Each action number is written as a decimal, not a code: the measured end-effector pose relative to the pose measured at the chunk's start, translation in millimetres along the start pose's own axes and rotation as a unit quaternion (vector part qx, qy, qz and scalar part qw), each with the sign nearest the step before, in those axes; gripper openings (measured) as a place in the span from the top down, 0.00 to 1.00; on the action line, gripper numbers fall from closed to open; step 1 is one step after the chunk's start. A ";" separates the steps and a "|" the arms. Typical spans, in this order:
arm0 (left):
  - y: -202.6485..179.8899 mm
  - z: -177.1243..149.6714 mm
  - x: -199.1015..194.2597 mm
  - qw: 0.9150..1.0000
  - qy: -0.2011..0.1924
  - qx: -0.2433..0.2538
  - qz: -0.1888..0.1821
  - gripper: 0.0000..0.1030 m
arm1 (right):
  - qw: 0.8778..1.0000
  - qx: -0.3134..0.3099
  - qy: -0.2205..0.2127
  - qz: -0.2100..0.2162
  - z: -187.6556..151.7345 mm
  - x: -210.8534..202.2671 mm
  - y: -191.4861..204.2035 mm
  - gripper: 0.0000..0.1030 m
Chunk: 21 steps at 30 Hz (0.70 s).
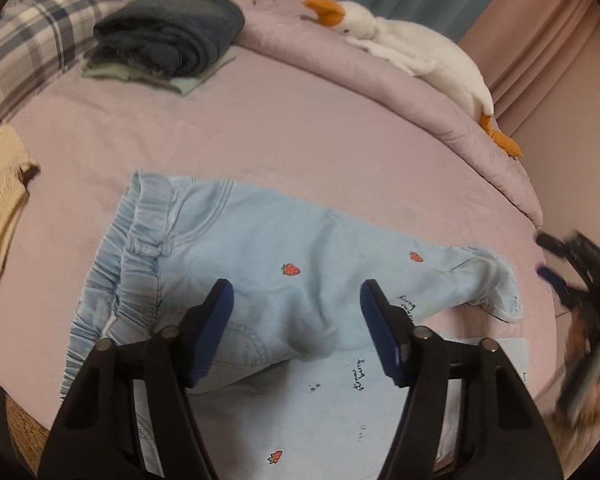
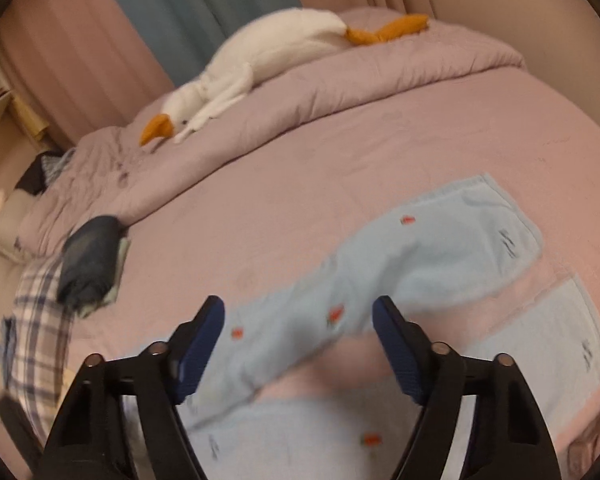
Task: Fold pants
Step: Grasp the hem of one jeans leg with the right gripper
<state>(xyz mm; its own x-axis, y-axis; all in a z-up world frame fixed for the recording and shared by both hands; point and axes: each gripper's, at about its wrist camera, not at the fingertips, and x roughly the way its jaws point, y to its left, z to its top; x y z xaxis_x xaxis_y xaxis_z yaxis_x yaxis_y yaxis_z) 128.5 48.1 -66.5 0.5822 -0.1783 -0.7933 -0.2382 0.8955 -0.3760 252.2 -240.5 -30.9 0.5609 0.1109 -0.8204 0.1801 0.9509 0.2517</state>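
On pink sheet point(image 1: 260, 128), rumpled pale-denim pants point(image 1: 284, 240)

**Setting: home bedroom**

A bed point(image 1: 260, 128) is filling both views, wearing a pale mauve sheet, with a matching quilt point(image 1: 380, 92) lying bunched along its far edge. A white plush goose point(image 1: 404, 46) with orange beak and feet is resting on the quilt. A plaid pillow point(image 1: 32, 48) is sitting beside stacked folded clothes point(image 1: 168, 36). Pink and blue curtains point(image 2: 140, 12) are hanging behind the bed.
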 end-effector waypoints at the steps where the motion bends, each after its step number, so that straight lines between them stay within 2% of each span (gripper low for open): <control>1: 2.4 -0.6 2.8 1.000 0.007 -0.005 -0.001 0.38 | 1.000 -0.001 0.010 -0.008 9.5 13.4 1.2 0.37; 4: 7.4 -2.5 8.1 1.000 0.019 -0.016 0.003 0.38 | 0.997 0.023 0.049 -0.046 30.3 60.2 -2.8 0.37; 6: 9.6 -3.5 10.1 1.000 0.025 -0.016 0.006 0.38 | 0.994 0.048 0.079 -0.050 36.8 91.0 -11.1 0.38; 8: 10.7 -4.4 10.9 0.999 0.027 -0.017 0.010 0.38 | 0.989 0.070 0.107 -0.071 37.5 119.5 -21.7 0.38; 10: 12.2 -3.6 12.0 0.999 0.029 -0.020 0.012 0.38 | 0.983 0.083 0.125 -0.102 34.4 138.2 -32.2 0.44; 12: 13.3 -3.3 13.6 0.999 0.032 -0.020 0.012 0.38 | 0.978 0.102 0.140 -0.114 27.7 151.9 -45.1 0.48; 15: 13.5 -3.9 16.7 0.999 0.035 -0.019 0.017 0.38 | 0.979 0.124 0.130 -0.100 19.8 151.9 -56.0 0.49; 16: 13.4 -4.0 18.4 0.999 0.037 -0.021 0.019 0.38 | 0.978 0.126 0.129 -0.102 19.0 150.4 -56.6 0.52; 17: 13.4 -4.2 19.5 0.999 0.039 -0.022 0.019 0.38 | 0.978 0.125 0.128 -0.108 18.1 149.9 -57.4 0.55; 19: 13.2 -4.7 21.1 0.999 0.043 -0.028 0.016 0.38 | 0.977 0.109 0.121 -0.137 14.8 150.8 -57.3 0.76; 21: 12.4 -5.7 21.2 0.998 0.043 -0.031 0.015 0.38 | 0.978 0.108 0.113 -0.136 9.8 147.8 -57.0 0.77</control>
<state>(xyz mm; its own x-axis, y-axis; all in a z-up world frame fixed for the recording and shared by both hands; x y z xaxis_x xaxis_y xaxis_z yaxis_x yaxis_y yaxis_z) 133.4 53.0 -90.7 0.5056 -0.1890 -0.8418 -0.3036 0.8743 -0.3787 332.7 -281.2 -161.5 0.2795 -0.0537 -0.9587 0.4788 0.8732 0.0907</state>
